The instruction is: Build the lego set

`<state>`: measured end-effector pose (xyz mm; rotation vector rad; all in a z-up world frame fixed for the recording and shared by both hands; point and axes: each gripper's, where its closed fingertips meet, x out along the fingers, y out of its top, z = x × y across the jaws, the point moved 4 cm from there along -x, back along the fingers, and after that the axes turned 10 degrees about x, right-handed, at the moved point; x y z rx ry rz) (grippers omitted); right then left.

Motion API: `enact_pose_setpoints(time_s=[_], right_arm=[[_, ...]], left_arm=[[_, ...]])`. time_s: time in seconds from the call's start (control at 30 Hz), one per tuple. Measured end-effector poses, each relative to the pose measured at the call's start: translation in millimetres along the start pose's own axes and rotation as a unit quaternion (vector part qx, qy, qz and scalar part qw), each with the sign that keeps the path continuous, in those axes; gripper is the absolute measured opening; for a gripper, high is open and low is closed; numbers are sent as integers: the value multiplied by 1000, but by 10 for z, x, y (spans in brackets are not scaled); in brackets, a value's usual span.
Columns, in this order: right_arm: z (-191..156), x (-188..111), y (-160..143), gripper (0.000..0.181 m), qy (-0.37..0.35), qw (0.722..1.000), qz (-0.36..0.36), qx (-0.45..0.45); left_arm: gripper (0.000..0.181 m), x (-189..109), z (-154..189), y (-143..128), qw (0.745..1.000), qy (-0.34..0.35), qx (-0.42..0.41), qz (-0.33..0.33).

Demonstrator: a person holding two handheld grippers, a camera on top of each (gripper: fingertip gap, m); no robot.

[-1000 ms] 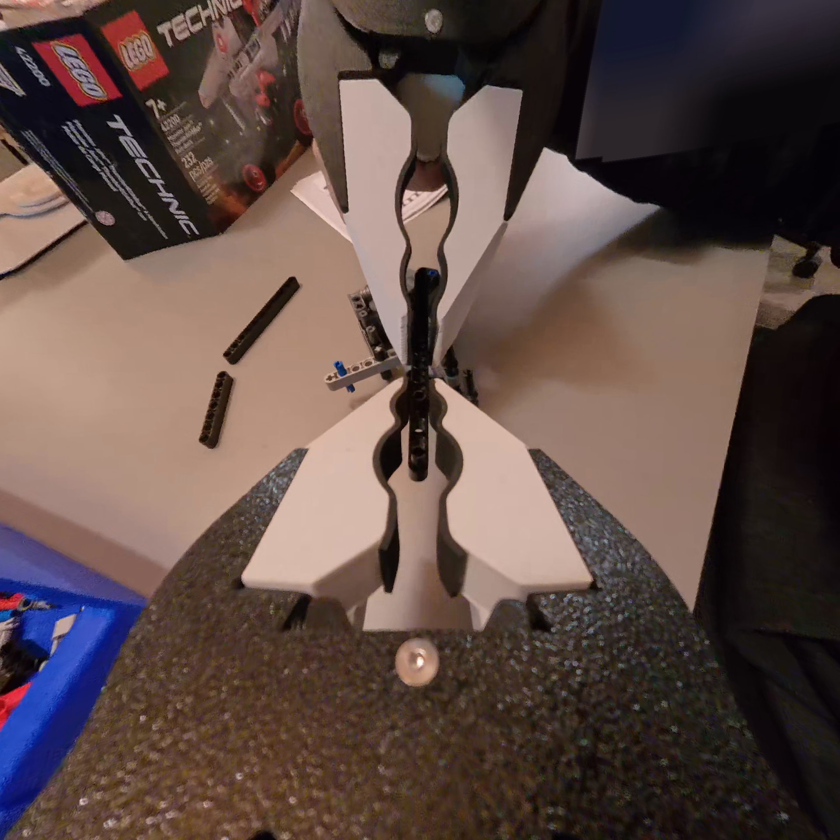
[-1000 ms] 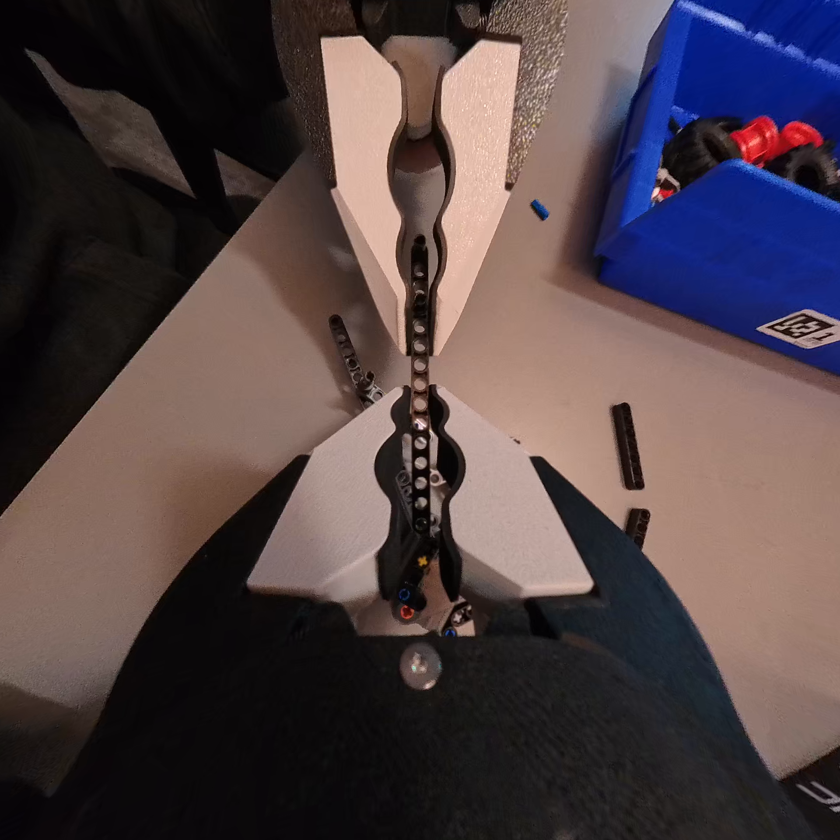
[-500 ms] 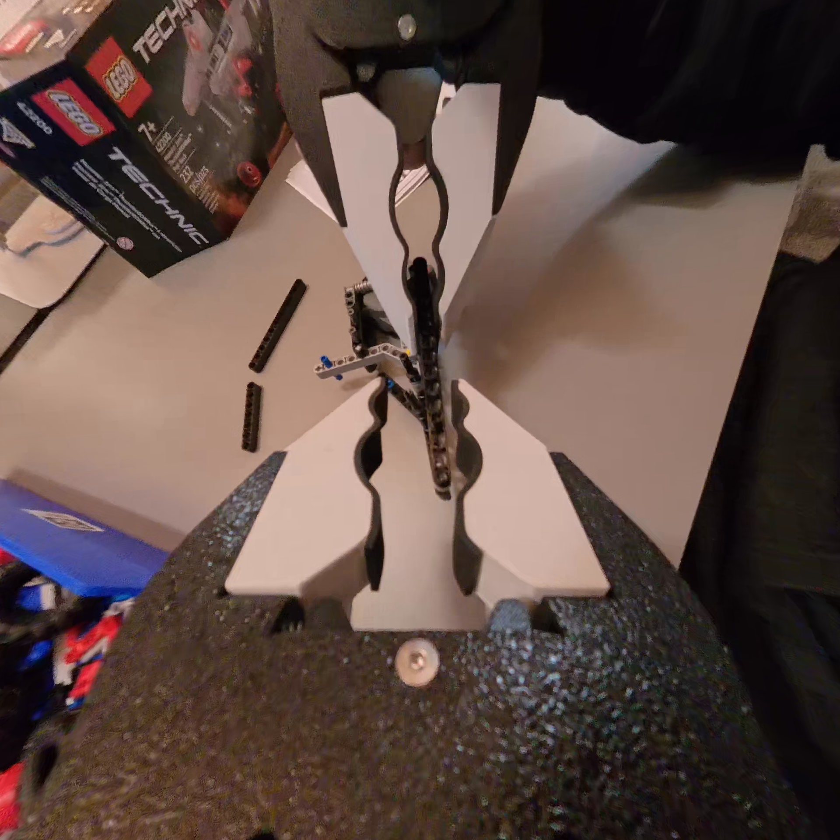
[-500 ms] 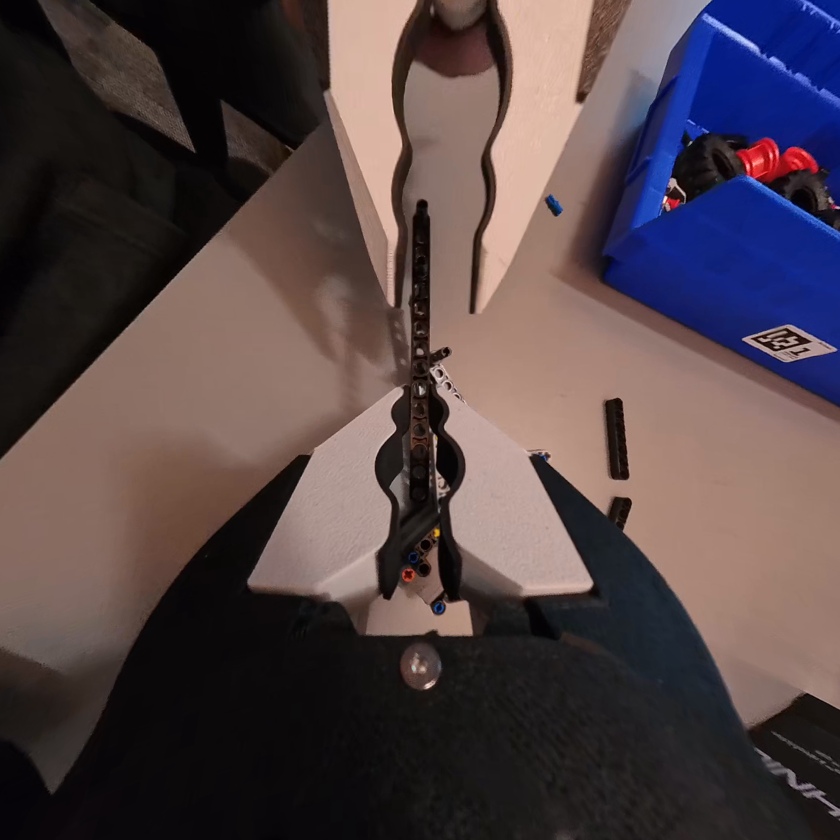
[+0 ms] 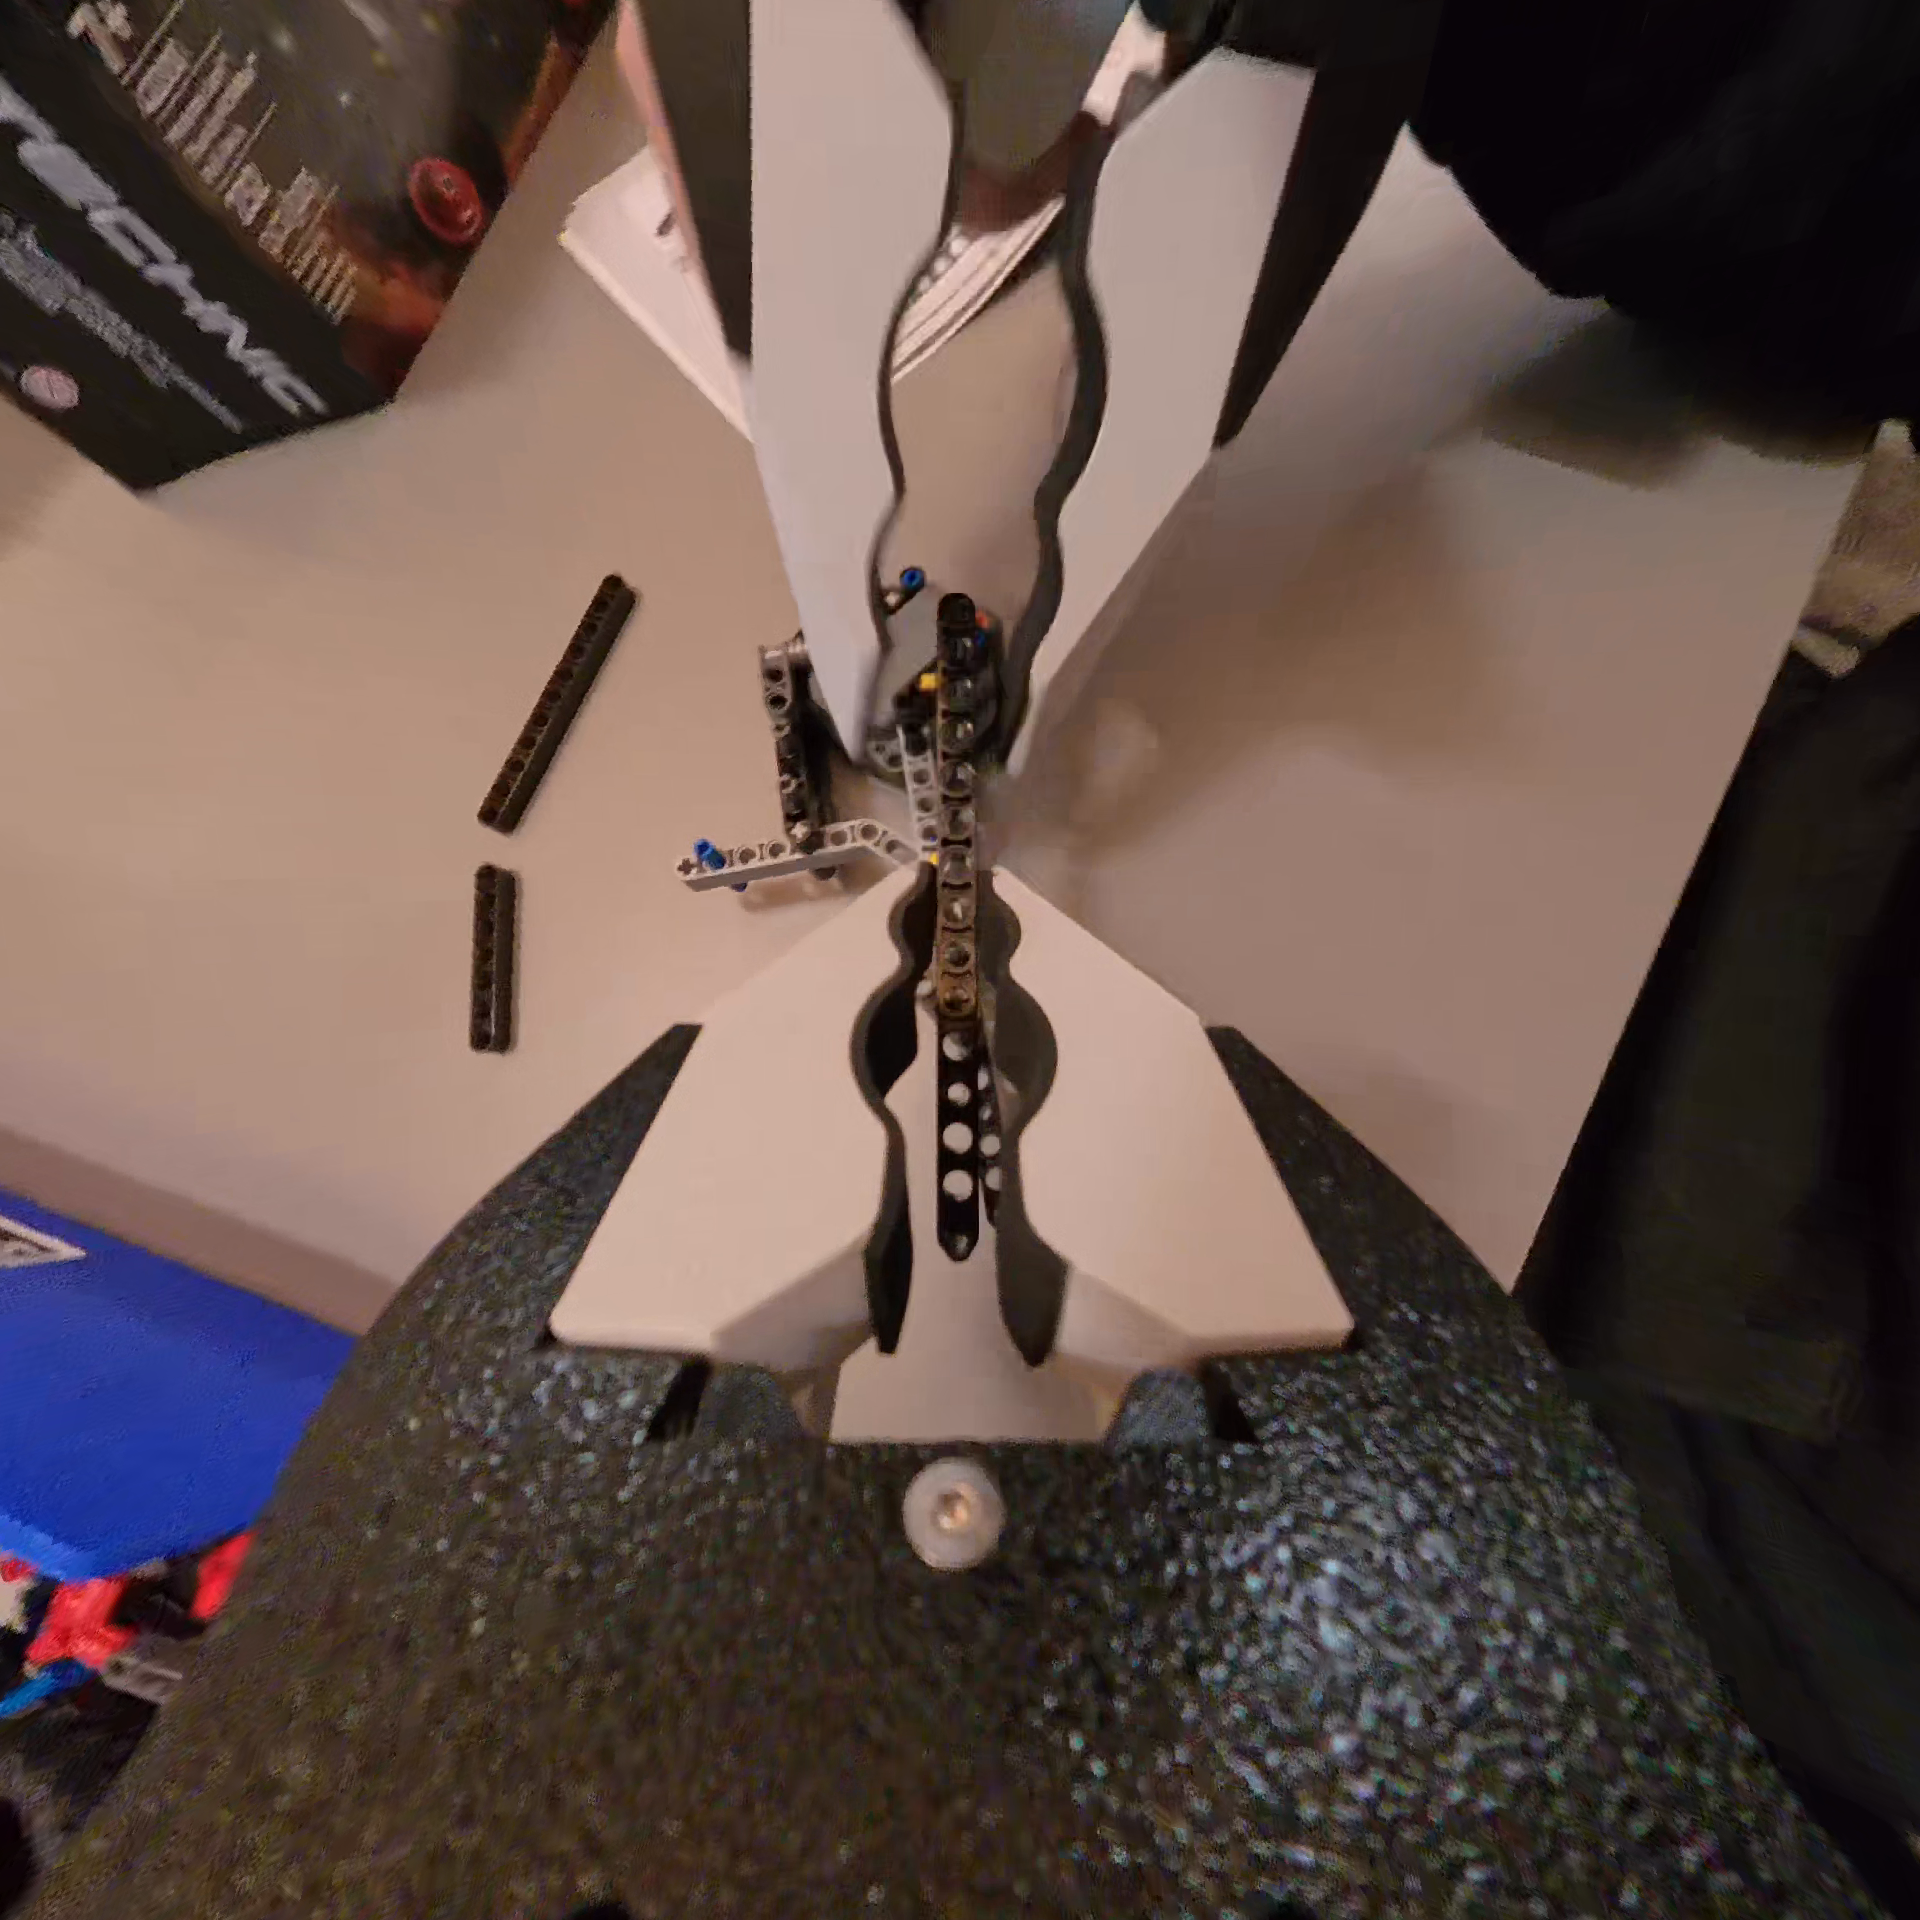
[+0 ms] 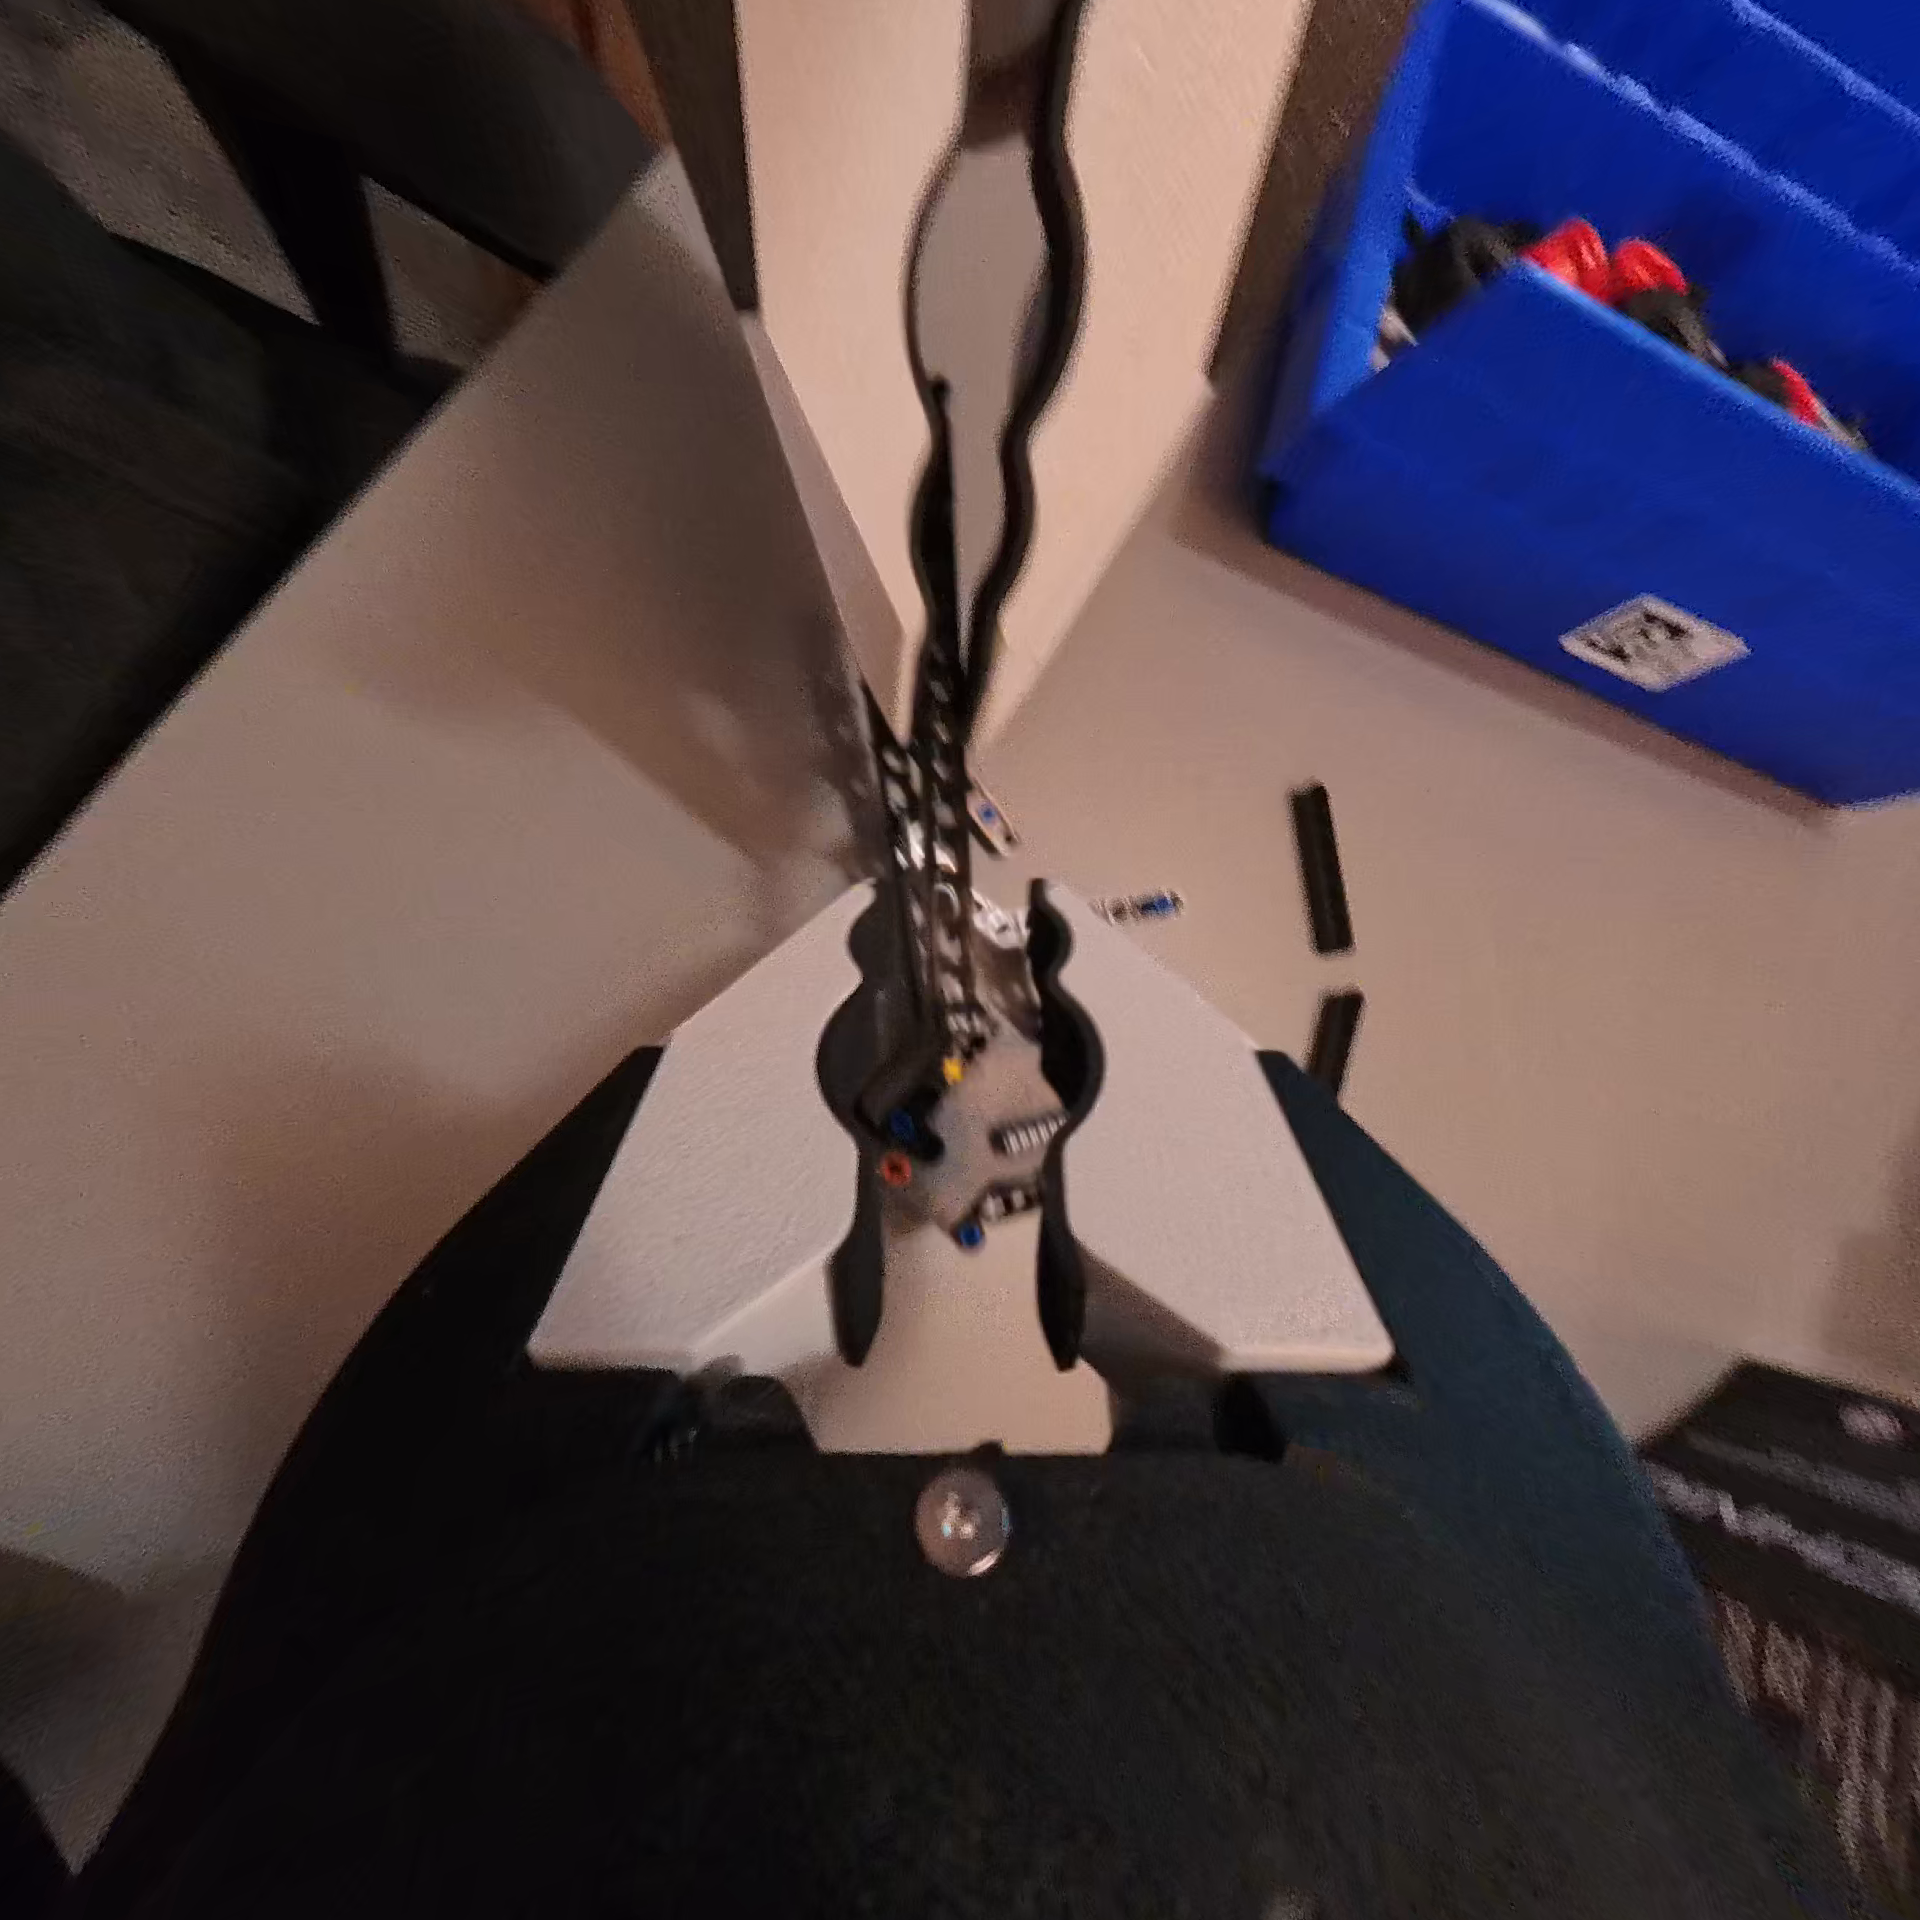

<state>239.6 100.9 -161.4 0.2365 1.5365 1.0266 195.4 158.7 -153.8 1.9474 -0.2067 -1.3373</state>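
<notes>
While the assembly [image 6: 987, 1122] hangs in the air just above the table [image 5: 260, 779], both tongs meet on it from opposite sides. The right gripper [image 6: 954, 904] stands at a middling gap filled by the grey body, which seems to touch both pads, so it is judged to be clamped there. The left gripper [image 5: 954, 883] is narrow, its tips closing around the long black beam [image 5: 958, 1143] that runs lengthwise between its fingers; blur leaves the contact itself a judgement.

The assembly is probably light and stiff plastic, but its joints are only pressed pins, so a twist between the two grips could pop the beam loose. The smooth, thin beam may slip or pivot if pinched at one end. The better hold seems to be on its flat sides near the middle, with the grey body held across its broad faces.

The table is plain, matte and pale. Two loose black beams [image 5: 558, 701] lie apart on it to one side, with a dark box [image 5: 156, 260] and a white booklet [image 5: 644, 260] beyond. A blue bin [image 6: 1558, 499] of red and black parts stands near the table's edge. The surroundings are dim and dark.
</notes>
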Motion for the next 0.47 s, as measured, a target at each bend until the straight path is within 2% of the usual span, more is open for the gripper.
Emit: enact_pose_setpoints(time_s=[0.03, 0.13, 0.2, 0.3, 0.47], right_arm=[[49, -53, -71, 32, -10, 1000, -4, 10], [121, -101, -133, 40, -8, 999, 29, 26], [76, -34, -121, 42, 35, 997, 56, 33], [81, 81, -202, 45, 48, 998, 46, 21], [120, 206, -327, 42, 18, 999, 36, -1]], left_arm=[[5, -2, -10, -33, 1000, 0, -21, 3], [5, -16, -14, -78, 996, -7, -85, 40], [5, -8, -10, -95, 993, -11, -100, 54], [5, 32, -16, -114, 994, -12, -102, 43], [5, 81, -16, -61, 997, -8, -76, 1]])
